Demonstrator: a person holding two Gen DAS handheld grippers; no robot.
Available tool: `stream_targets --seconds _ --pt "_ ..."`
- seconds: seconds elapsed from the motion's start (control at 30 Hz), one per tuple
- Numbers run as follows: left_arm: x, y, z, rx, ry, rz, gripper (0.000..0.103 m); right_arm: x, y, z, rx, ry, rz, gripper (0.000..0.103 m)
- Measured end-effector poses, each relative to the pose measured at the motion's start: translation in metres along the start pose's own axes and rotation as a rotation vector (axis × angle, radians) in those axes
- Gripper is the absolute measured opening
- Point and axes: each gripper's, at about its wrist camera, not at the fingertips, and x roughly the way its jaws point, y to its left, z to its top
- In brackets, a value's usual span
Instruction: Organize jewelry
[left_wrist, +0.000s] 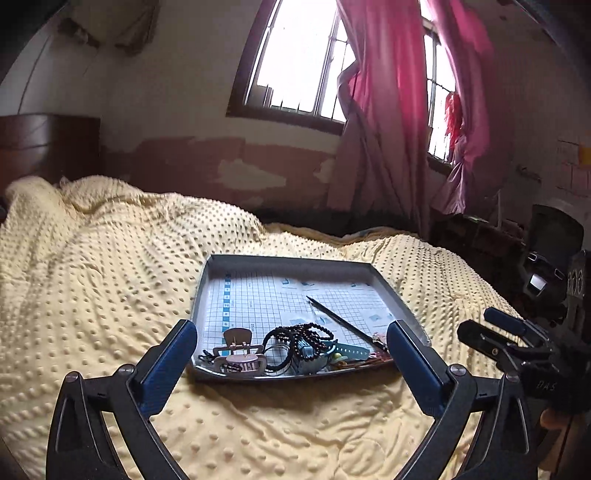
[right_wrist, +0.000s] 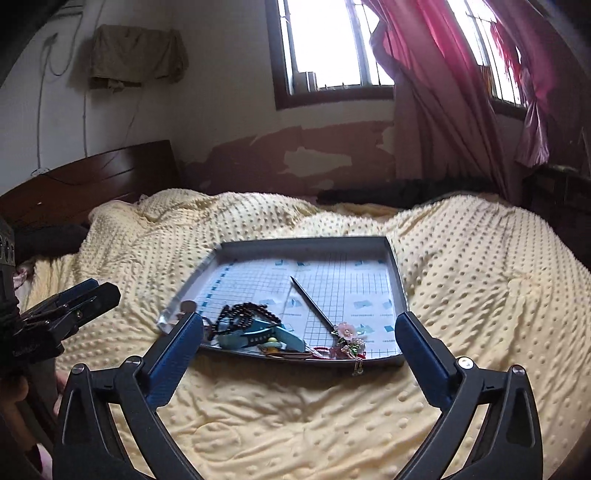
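Observation:
A shallow grey tray (left_wrist: 291, 260) with a grid-printed liner lies on the bed. Heaped at its near edge are a beige hair claw (left_wrist: 240, 356), a dark bead bracelet (left_wrist: 299, 334) and a teal watch strap (left_wrist: 347, 350). A thin dark hair stick (right_wrist: 314, 306) runs diagonally across the liner and ends in a pink flower ornament (right_wrist: 347, 330). My left gripper (left_wrist: 291, 326) hovers open just short of the tray's near edge, holding nothing. My right gripper (right_wrist: 300, 318) is open too, in front of the same tray (right_wrist: 306, 242) and to the left gripper's right.
A yellow dotted blanket (left_wrist: 110, 277) covers the whole bed in soft folds. A wooden headboard (right_wrist: 92, 173) stands at the far left, and a window with pink curtains (left_wrist: 388, 110) is behind. Dark furniture (left_wrist: 554, 258) crowds the right side.

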Motion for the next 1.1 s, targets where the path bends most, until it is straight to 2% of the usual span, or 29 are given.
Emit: stream_targets --seconds 0.3,0.57,0.87,1.1 --pt "-0.080 -0.001 -0.019 0.011 -0.078 0.047 0.103 -0.071 0.014 -0.012 -0.033 -0.081 0.006 0.102" --pt "-0.124 -0.007 -0.051 0.031 -0.082 0.067 0.103 -0.123 0.021 -0.043 -0.043 -0.137 -0.003 0.102" --pt "-0.137 -0.020 -0.079 0.089 -0.085 0.098 0.103 -0.136 0.002 -0.073 0.022 -0.129 -0.030 0.102" --pt "-0.127 -0.014 -0.085 0.065 -0.054 0.096 0.103 -0.124 0.003 -0.081 0.018 -0.094 -0.021 0.102"
